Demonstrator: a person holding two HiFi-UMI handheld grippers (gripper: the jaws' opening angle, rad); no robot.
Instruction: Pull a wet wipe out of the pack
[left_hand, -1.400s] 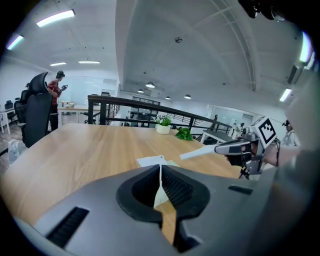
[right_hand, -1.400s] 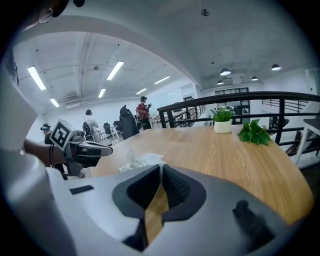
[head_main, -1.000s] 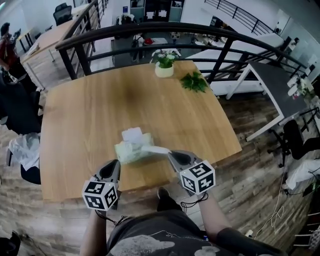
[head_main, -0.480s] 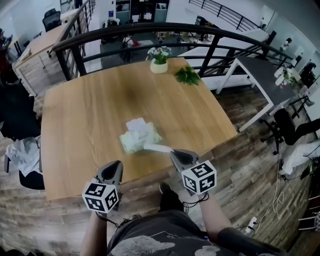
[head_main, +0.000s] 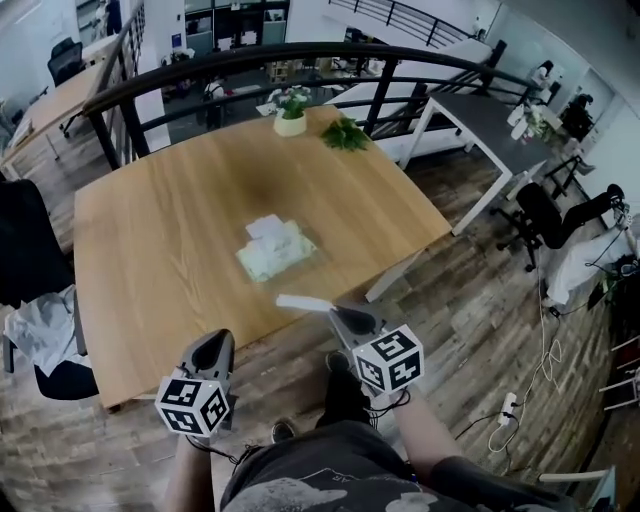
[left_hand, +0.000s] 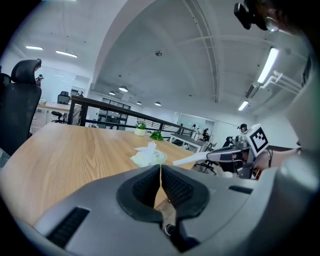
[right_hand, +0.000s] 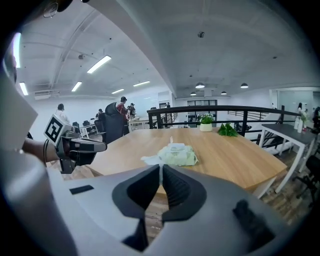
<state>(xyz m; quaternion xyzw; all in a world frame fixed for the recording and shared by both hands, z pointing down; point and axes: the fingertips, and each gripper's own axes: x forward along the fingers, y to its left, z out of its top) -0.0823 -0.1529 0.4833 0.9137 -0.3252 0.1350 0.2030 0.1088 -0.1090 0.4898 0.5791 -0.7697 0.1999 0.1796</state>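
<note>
The pale green wet wipe pack (head_main: 277, 251) lies mid-table with its white flap (head_main: 265, 226) up; it also shows in the left gripper view (left_hand: 148, 156) and in the right gripper view (right_hand: 178, 154). My right gripper (head_main: 335, 314) is shut on a white wet wipe (head_main: 304, 302), held flat in the air just off the table's front edge, clear of the pack. The left gripper view shows that wipe (left_hand: 191, 159) sticking out of the right gripper (left_hand: 220, 156). My left gripper (head_main: 217, 342) is shut and empty (left_hand: 160, 172), below the table's front edge.
The wooden table (head_main: 150, 250) carries a potted plant (head_main: 290, 112) and a green sprig (head_main: 345, 135) at its far edge. A black railing (head_main: 250, 58) runs behind it. A grey table (head_main: 480, 110) and office chairs (head_main: 545, 215) stand to the right.
Both grippers drew back from the pack and past the table's front edge. The wipe in the right gripper came free of the pack. The left gripper left the pack's side.
</note>
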